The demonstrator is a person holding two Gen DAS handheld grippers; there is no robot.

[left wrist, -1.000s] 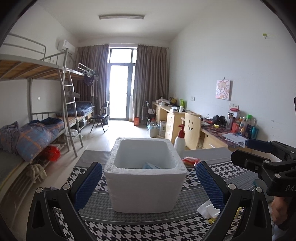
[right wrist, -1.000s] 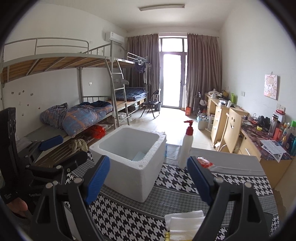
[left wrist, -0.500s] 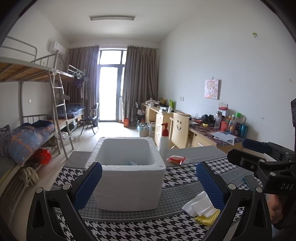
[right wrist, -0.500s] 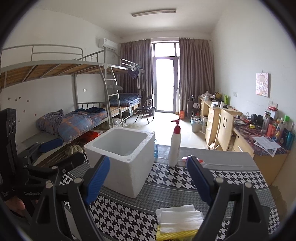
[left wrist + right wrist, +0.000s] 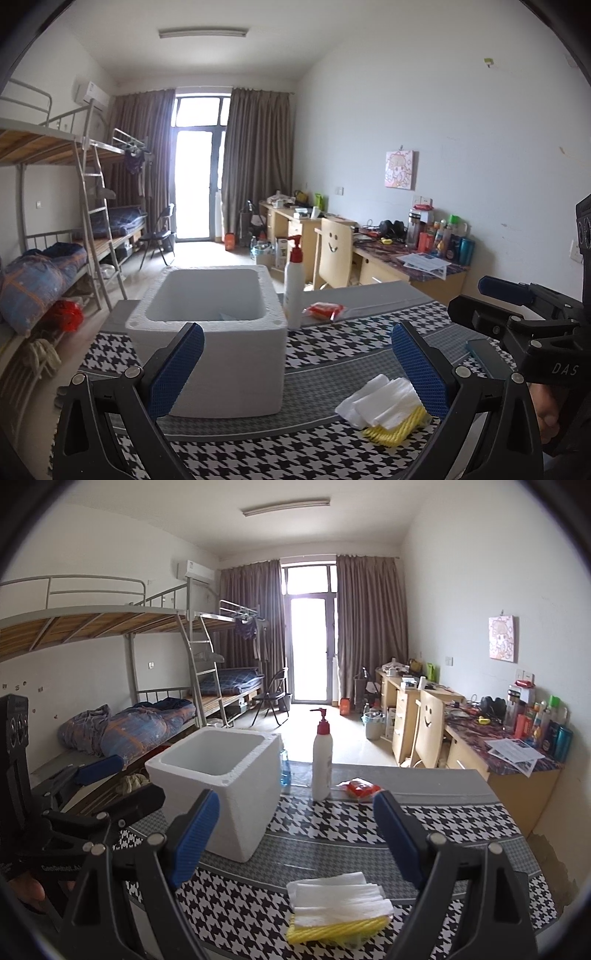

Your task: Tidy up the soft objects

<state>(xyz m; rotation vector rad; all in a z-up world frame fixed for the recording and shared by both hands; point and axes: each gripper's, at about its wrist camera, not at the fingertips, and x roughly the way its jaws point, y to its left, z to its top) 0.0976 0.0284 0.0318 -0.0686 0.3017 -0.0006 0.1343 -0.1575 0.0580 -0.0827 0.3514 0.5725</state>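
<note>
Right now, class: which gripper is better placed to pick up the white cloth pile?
Right. The right gripper is open with the white cloth pile centred ahead of it; for the left gripper the pile lies off beside one finger.

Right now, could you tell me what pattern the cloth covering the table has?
Black-and-white houndstooth table cloth, with finer grey check bands; clearest in the right wrist view.
</note>
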